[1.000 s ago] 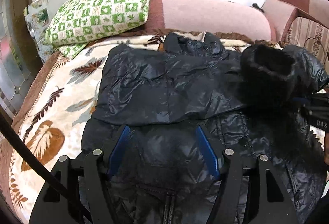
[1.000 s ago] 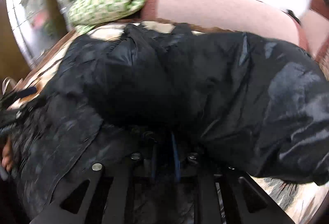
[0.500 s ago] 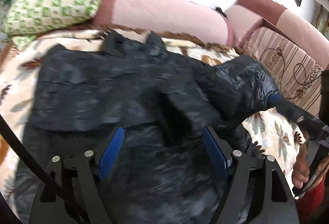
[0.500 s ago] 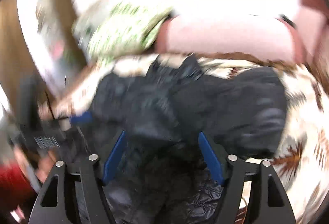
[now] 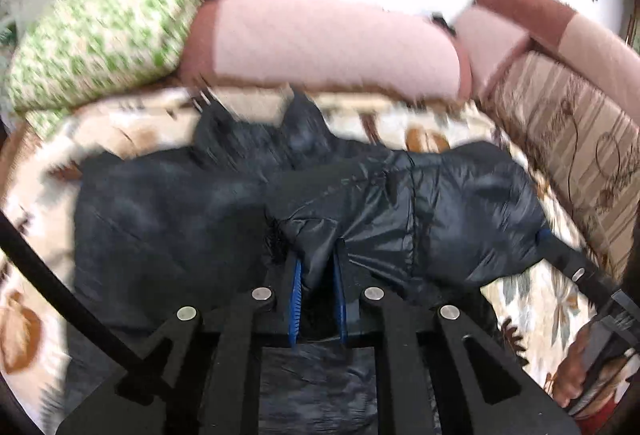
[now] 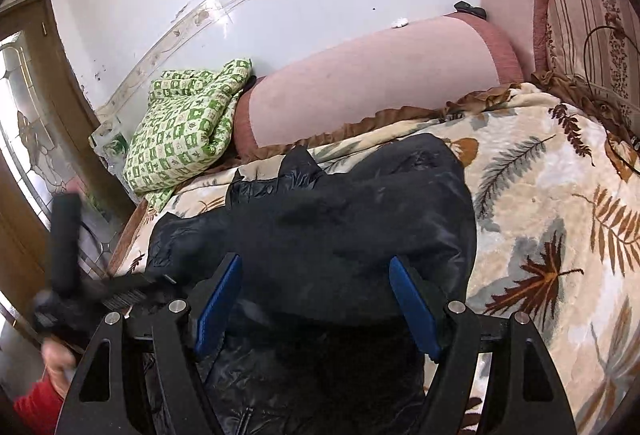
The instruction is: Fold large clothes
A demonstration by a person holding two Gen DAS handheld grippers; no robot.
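A black puffer jacket [image 5: 168, 219] lies on a leaf-patterned blanket [image 5: 132, 123], both sleeves folded across its chest. My left gripper [image 5: 317, 267] is shut on the cuff of the right sleeve [image 5: 440, 219], near the jacket's middle. My right gripper [image 6: 316, 291] is open and empty, its blue pads [image 6: 218, 299] spread above the jacket's [image 6: 320, 235] lower part. The right gripper also shows at the right edge of the left wrist view [image 5: 560, 255]. The left gripper is a blurred dark shape at the left of the right wrist view [image 6: 120, 287].
A green checked cushion [image 6: 184, 127] and a pink bolster [image 6: 368, 83] lie along the wall behind the jacket. A striped sofa back [image 6: 592, 35] stands at the right. The blanket [image 6: 560, 215] extends right of the jacket. A wooden door [image 6: 28, 155] is at the left.
The right gripper let go of the right sleeve and drew back, open. The left gripper moved right and shut on that sleeve's cuff.
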